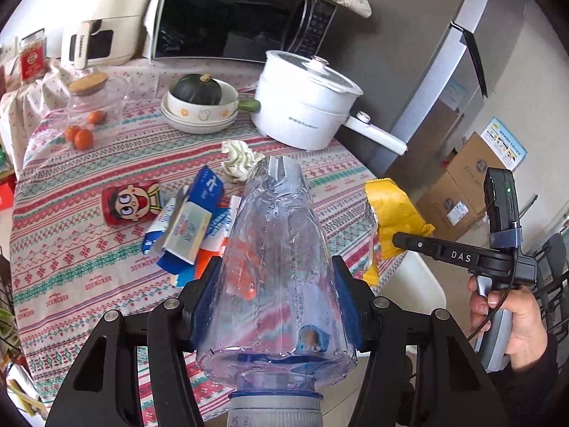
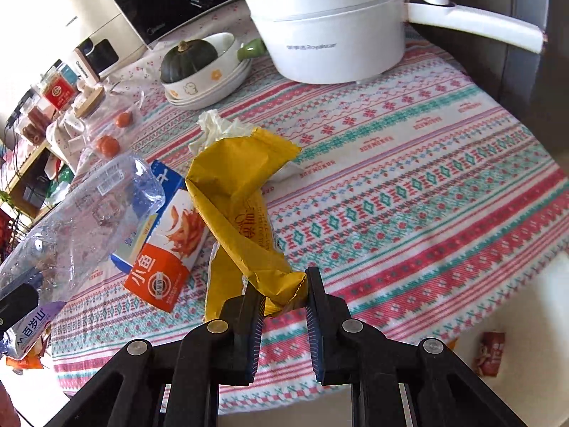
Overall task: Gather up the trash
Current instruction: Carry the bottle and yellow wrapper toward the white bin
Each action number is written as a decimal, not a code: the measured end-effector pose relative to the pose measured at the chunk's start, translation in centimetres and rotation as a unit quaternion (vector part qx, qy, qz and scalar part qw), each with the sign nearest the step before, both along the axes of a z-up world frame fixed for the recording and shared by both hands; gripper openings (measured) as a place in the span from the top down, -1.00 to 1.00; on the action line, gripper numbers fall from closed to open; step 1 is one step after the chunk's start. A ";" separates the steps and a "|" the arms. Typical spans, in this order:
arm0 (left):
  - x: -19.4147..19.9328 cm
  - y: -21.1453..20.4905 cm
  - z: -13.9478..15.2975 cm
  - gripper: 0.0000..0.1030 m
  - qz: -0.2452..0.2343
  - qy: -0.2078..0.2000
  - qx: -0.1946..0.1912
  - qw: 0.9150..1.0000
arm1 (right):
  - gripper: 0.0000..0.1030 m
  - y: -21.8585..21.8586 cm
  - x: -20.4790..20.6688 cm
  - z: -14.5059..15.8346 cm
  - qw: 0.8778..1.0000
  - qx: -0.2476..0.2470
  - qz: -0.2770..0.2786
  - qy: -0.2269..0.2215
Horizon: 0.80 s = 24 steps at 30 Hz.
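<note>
Gripping a clear plastic bottle (image 1: 275,267) in left tongs (image 1: 275,284), right tongs (image 2: 282,293) clamping a yellow wrapper (image 2: 242,206)

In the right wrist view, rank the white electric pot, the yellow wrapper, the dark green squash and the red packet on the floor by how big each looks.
1. white electric pot
2. yellow wrapper, close to the camera, so it looks bigger than it may be
3. dark green squash
4. red packet
</note>
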State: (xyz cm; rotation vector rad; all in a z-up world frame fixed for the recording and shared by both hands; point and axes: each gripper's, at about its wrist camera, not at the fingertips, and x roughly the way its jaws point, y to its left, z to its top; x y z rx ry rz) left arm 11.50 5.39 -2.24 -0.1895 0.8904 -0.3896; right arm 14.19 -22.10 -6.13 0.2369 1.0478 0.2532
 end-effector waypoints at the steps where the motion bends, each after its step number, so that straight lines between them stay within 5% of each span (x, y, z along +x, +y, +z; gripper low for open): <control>1: -0.1 -0.8 -0.1 -0.20 -0.008 0.001 -0.002 1.000 | 0.63 -0.7 -0.5 0.1 1.000 -0.002 -0.005 0.000; 12: -1.4 -10.5 -1.7 -0.20 -0.109 0.011 0.002 0.994 | 0.63 -10.7 -5.9 -0.1 0.997 -0.009 -0.076 0.013; 24: -3.7 -22.1 -6.0 -0.20 -0.234 0.049 0.024 0.971 | 0.63 -20.3 -11.3 -3.2 0.987 -0.030 -0.149 0.057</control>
